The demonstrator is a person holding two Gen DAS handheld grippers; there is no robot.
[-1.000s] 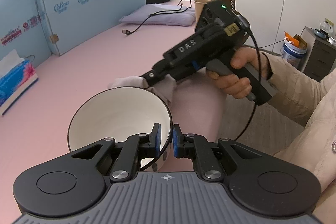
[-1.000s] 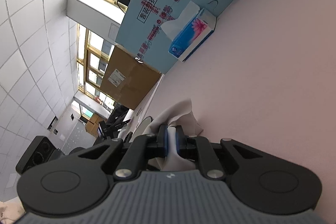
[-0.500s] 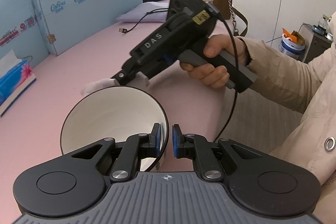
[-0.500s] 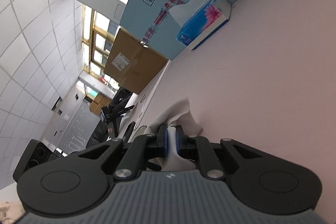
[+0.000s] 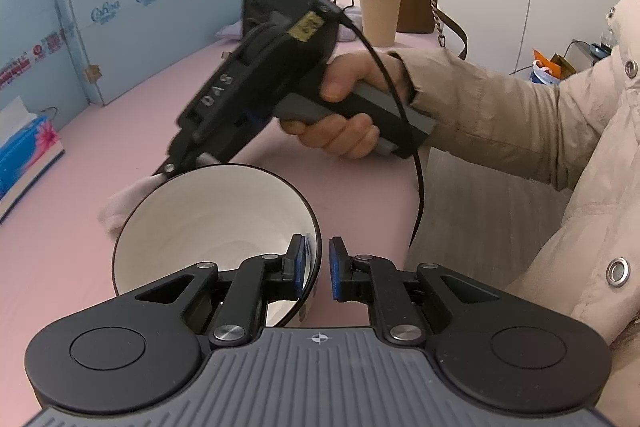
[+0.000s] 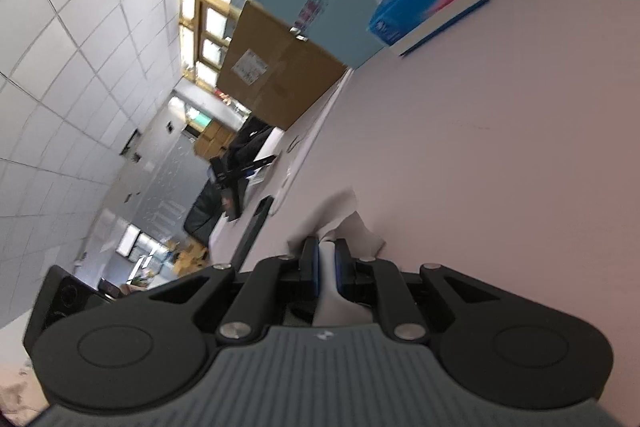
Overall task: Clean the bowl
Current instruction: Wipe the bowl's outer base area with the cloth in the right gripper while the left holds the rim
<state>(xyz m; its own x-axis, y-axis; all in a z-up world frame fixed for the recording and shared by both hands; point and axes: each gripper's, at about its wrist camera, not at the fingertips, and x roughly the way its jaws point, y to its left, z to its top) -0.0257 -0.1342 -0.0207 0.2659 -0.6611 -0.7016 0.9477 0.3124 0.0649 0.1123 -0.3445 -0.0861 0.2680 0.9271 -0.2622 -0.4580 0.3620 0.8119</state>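
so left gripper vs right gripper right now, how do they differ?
Left gripper straddles the rim of the white bowl, one pad inside, one outside; right gripper is clamped on a white cloth.
The left's jaws show a gap at the outer pad; the right's are nearly closed, only cloth between.
Shared: black linkage fingers, blue pads, both above the pink table.
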